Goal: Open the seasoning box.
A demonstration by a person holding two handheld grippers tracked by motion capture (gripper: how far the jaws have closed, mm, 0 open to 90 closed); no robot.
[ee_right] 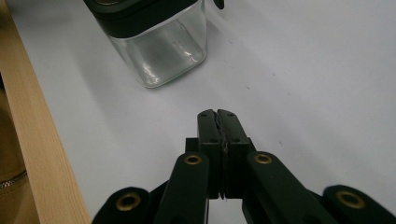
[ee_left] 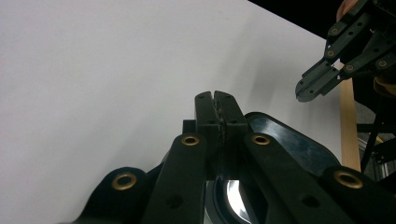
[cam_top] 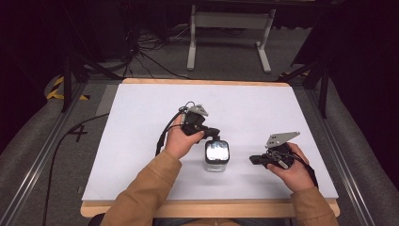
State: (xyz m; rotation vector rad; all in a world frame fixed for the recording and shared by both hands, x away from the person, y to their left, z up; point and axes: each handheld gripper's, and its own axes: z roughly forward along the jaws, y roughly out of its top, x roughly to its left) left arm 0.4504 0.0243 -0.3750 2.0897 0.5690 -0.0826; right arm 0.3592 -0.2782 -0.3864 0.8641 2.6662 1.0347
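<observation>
Both grippers' jaws pressed together, left gripper [cam_top: 214,134] above black-lidded clear jar [cam_top: 216,157], contents unclear.

Left gripper [ee_left: 215,95] has its jaws pressed together, nothing between them, right over the jar's black lid [ee_left: 299,149]. The right gripper [ee_left: 306,88] sits off beyond, above the white desk [ee_left: 93,84].

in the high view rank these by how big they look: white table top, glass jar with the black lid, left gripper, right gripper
1. white table top
2. left gripper and right gripper: look alike in size, so unranked
3. glass jar: only slightly smaller, so unsure
</observation>
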